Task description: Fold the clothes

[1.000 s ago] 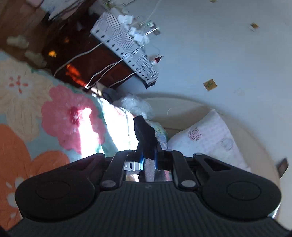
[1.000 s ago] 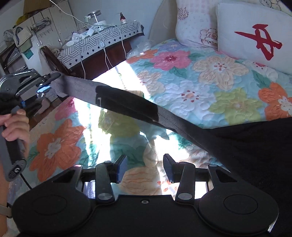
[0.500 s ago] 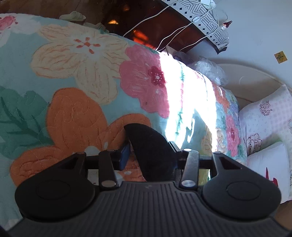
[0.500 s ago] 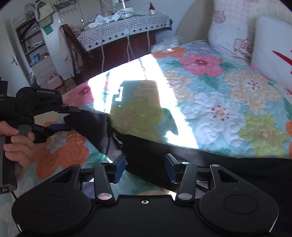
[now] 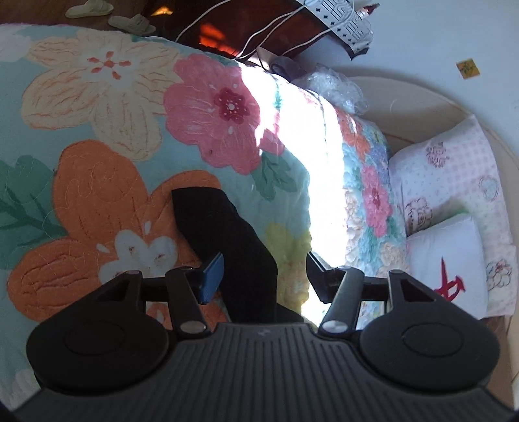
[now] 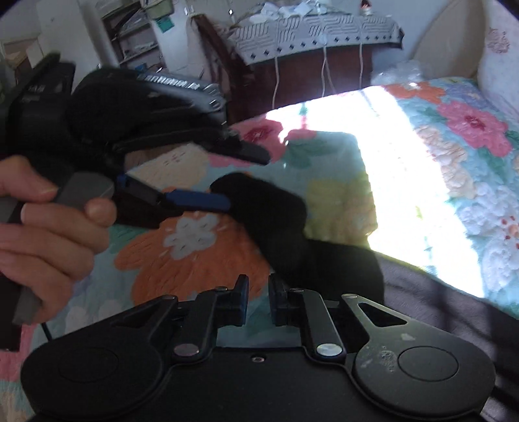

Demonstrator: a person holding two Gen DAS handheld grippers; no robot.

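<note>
A black garment lies on a floral quilt (image 5: 97,155). One narrow end of it (image 5: 227,233) rests on the quilt between my left gripper's (image 5: 264,276) open fingers, not pinched. In the right wrist view the same strip (image 6: 279,220) runs from the left gripper (image 6: 240,178) back under my right gripper (image 6: 258,303), whose fingers stand a narrow gap apart with nothing between them. The garment's main body (image 6: 438,311) spreads to the right.
Pillows (image 5: 447,227) lie against the headboard at the bed's far end. A dark table with a patterned cloth and cables (image 6: 318,35) stands beside the bed. Slippers (image 5: 129,22) sit on the floor. A bright sun patch (image 6: 389,155) crosses the quilt.
The left gripper lowered the strip onto the quilt and opened, letting it go. The right gripper's fingers came closer together and it moved toward the strip.
</note>
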